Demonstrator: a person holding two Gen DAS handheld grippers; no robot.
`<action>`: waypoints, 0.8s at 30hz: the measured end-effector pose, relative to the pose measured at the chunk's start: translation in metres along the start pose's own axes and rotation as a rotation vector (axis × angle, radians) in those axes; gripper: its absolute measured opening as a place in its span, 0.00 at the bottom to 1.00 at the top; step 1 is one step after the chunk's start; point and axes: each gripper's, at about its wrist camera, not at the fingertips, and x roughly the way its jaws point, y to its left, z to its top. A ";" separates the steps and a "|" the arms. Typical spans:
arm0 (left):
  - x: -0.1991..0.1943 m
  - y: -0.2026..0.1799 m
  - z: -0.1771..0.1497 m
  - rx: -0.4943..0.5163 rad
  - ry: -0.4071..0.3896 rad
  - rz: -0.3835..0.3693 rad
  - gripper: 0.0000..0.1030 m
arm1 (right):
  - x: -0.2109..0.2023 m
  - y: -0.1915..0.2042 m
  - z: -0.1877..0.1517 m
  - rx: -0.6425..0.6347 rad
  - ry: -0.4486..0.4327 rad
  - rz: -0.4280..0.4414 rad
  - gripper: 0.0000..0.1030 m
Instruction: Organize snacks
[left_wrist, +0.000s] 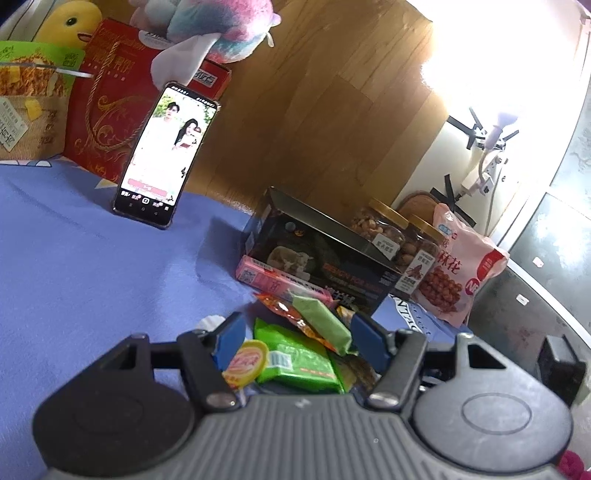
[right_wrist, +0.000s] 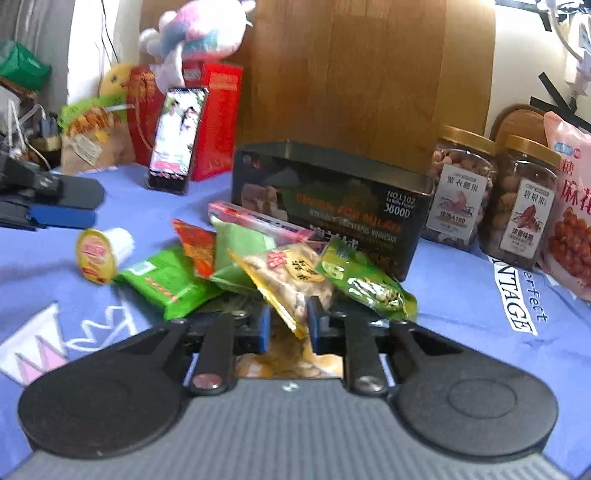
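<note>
A pile of small snack packets lies on the blue sheet (right_wrist: 461, 295) in front of a black tin box (right_wrist: 332, 206). My right gripper (right_wrist: 289, 325) is shut on the near corner of a clear yellow packet of nuts (right_wrist: 291, 273). Beside that packet are a shiny green seed packet (right_wrist: 365, 280), a pale green packet (right_wrist: 236, 251), an orange packet (right_wrist: 194, 243), a bright green packet (right_wrist: 162, 284) and a yellow-lidded cup (right_wrist: 96, 256). My left gripper (left_wrist: 299, 338) hovers open over the pile, its blue pads on either side of the bright green packet (left_wrist: 299, 358) and the cup (left_wrist: 247, 360).
A pink long box (left_wrist: 280, 280) lies against the black tin (left_wrist: 325, 254). Two nut jars (right_wrist: 458, 192) and a pink bag (right_wrist: 569, 221) stand to the right. A lit phone (left_wrist: 164, 151) leans on a red box (left_wrist: 110, 110) with plush toys behind. A wooden board backs the scene.
</note>
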 end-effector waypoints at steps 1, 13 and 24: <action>0.000 -0.002 0.000 0.002 0.003 -0.009 0.65 | -0.011 0.003 -0.003 -0.008 -0.016 0.023 0.15; 0.015 -0.053 -0.020 0.153 0.110 -0.116 0.66 | -0.085 0.017 -0.064 -0.210 -0.010 -0.018 0.37; 0.049 -0.074 -0.034 0.234 0.246 -0.151 0.74 | -0.091 -0.011 -0.056 0.182 0.037 0.320 0.55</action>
